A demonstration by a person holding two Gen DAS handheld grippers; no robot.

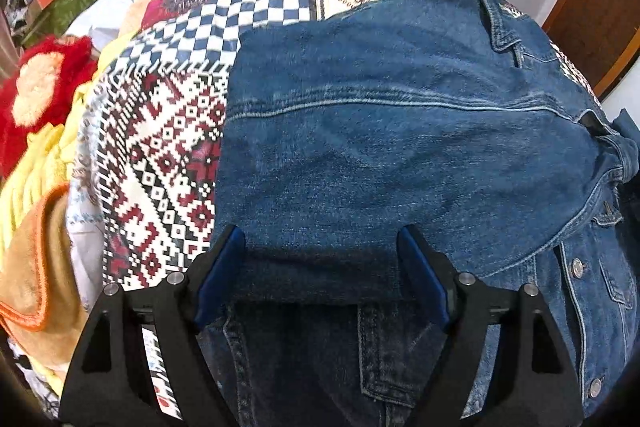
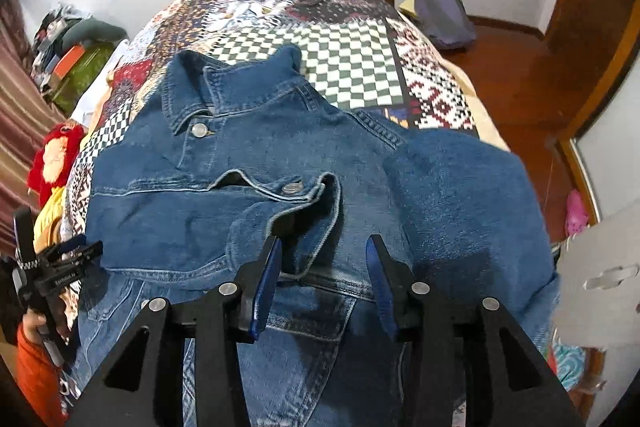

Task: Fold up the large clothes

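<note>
On the far left, beside the bed, sits a red fluffy toy (image 1: 44, 87), and next to it lie yellow (image 1: 36, 167) and orange cloths (image 1: 36, 259) in a heap. The bed has a patchwork cover (image 1: 168, 147) with checks and red and white shapes. On top of that cover lies the big blue jean jacket (image 2: 248, 155), front side up, with its collar pointing to the far end of the bed. Its left sleeve (image 1: 400, 147) is folded across the body, and the cuff end of that sleeve, with a silver button, lies near the middle of the jacket. The left gripper (image 1: 322, 267) points down at the near edge of this folded sleeve. Its two blue pads stand wide apart, with jean cloth between them, but they do not squeeze it. In the right wrist view this same gripper shows small at the left edge, held by a hand in an orange sleeve (image 2: 36, 367). The right gripper (image 2: 322, 267) hangs over the middle of the jacket, close to the cuff. Its pads are partly spread and pinch nothing. To the right, the other sleeve (image 2: 468, 203) lies folded in over the jacket's side. Farther right is a brown wooden floor (image 2: 520, 79) with a grey bag (image 2: 444, 11) on it.
</note>
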